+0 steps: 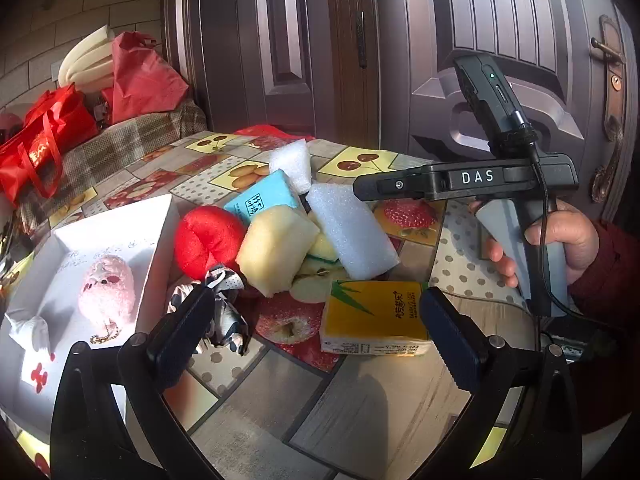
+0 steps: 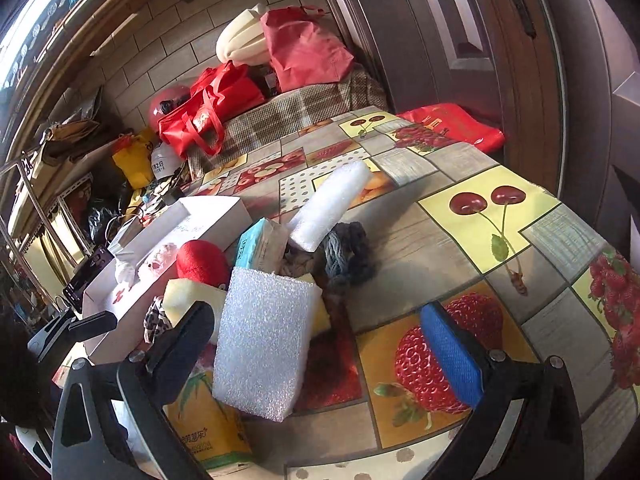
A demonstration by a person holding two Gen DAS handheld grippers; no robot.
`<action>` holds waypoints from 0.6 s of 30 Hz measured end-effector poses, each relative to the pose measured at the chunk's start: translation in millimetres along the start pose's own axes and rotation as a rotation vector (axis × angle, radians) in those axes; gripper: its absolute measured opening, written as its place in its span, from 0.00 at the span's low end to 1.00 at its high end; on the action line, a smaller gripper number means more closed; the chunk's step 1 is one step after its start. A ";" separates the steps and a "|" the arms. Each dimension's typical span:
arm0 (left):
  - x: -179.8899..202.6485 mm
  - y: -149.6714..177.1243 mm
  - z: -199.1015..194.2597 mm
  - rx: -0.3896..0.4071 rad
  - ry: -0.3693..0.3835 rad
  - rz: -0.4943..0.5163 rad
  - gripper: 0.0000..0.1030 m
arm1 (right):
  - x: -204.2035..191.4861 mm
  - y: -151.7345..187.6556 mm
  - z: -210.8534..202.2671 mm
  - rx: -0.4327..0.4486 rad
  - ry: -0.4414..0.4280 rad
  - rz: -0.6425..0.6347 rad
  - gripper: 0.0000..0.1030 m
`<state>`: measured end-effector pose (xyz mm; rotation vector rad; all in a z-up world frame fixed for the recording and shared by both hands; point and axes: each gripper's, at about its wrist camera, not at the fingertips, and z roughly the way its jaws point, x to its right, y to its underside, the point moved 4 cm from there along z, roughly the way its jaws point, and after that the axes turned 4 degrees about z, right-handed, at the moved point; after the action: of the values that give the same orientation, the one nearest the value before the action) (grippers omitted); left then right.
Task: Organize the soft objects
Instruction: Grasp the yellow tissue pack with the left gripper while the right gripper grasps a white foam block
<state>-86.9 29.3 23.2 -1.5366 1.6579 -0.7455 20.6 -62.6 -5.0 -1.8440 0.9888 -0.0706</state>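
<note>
A pile of soft things lies on the fruit-print tablecloth [image 1: 360, 400]: a red plush [image 1: 210, 240], a yellow sponge [image 1: 276, 248], a white foam block [image 1: 352, 232], a blue tissue pack [image 1: 264, 196], a second foam piece [image 1: 292, 160] and a yellow tissue pack [image 1: 372, 316]. A white box [image 1: 156, 216] at the left holds a pink plush [image 1: 108, 292]. My left gripper [image 1: 316, 340] is open just before the yellow pack, its left finger over a black-and-white cloth [image 1: 224, 308]. My right gripper [image 2: 316, 352] is open and low, with the foam block [image 2: 264, 340] between its fingers, untouched.
A grey-blue knit bundle [image 2: 344, 256] lies behind the pile. Red bags [image 2: 208, 116] and a checked cushion [image 2: 292, 116] crowd the far end of the table. A brown door [image 1: 520, 40] stands behind. A hand [image 1: 560, 236] holds the right gripper. Bare tablecloth [image 2: 500, 208] spreads to the right.
</note>
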 end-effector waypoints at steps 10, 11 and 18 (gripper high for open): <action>37.4 0.3 50.5 -0.205 0.052 0.136 1.00 | -29.7 17.1 38.6 -0.198 0.010 -0.126 0.97; 35.0 1.1 56.2 -0.227 0.054 0.123 0.99 | -27.6 18.5 39.0 -0.206 -0.001 -0.113 0.78; 21.6 1.6 52.8 -0.204 0.070 0.046 0.71 | 4.1 6.5 4.8 -0.077 -0.008 -0.006 0.55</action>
<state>-44.2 11.7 -10.2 -1.6217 1.8624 -0.6282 21.6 -62.8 -14.0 -1.9164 0.9927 -0.0295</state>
